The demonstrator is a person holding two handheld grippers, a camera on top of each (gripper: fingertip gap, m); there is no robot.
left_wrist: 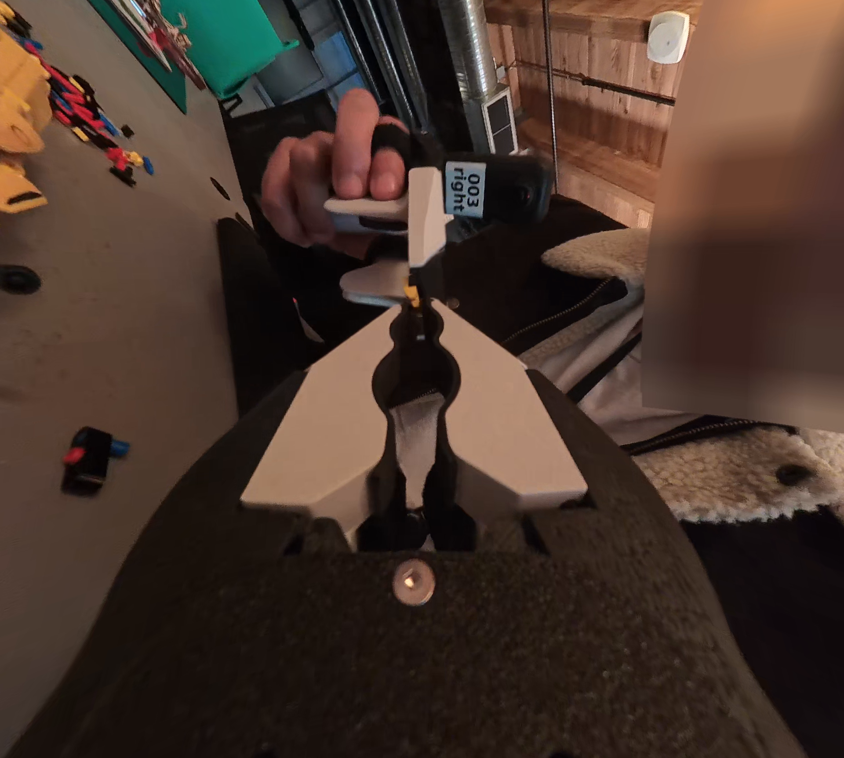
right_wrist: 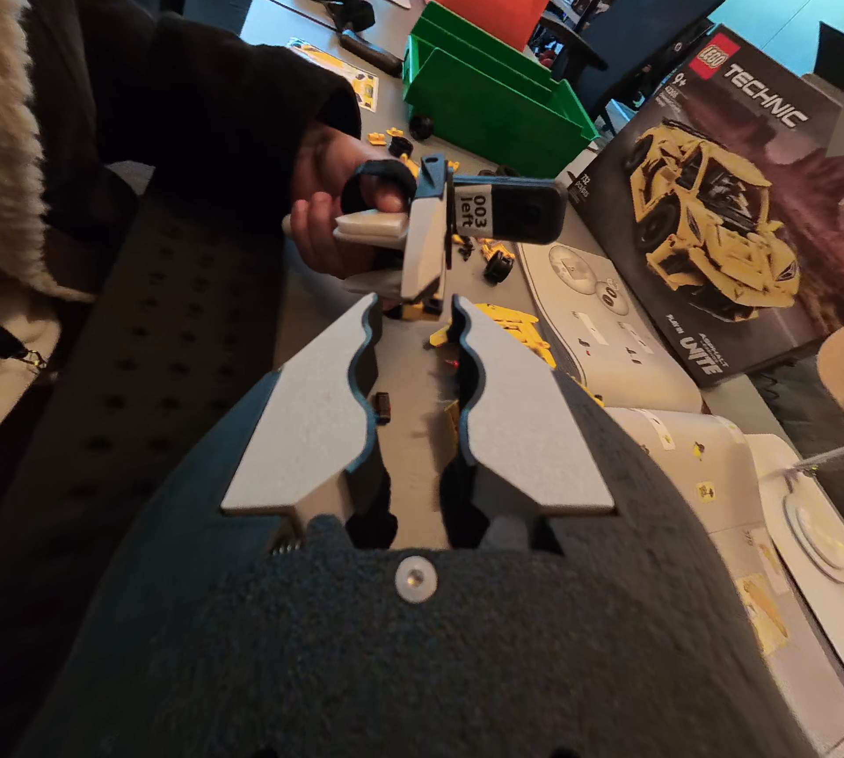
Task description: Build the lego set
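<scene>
My left gripper [left_wrist: 413, 309] is shut on a small yellow and black lego piece [left_wrist: 412, 293] at its tips and holds it up in the air above the table. The same piece shows in the right wrist view [right_wrist: 413, 310], held by the left gripper [right_wrist: 422, 295], right in front of my right gripper's tips. My right gripper [right_wrist: 415, 302] is open and empty, its jaws spread on either side of that piece. In the left wrist view the right gripper [left_wrist: 424, 234] faces mine, edge-on and very close. A hand holds each gripper.
Grey table [right_wrist: 411, 416] with yellow lego parts [right_wrist: 516, 325], black wheels [right_wrist: 498, 268], open instruction booklet [right_wrist: 607, 325], set box [right_wrist: 730, 211], green bins [right_wrist: 493, 106]. Left wrist view: coloured loose pieces [left_wrist: 77, 106], a yellow part-build [left_wrist: 18, 110], a black sub-assembly [left_wrist: 89, 457]. Only a small space, under 4 cm, lies between the two pairs of fingers.
</scene>
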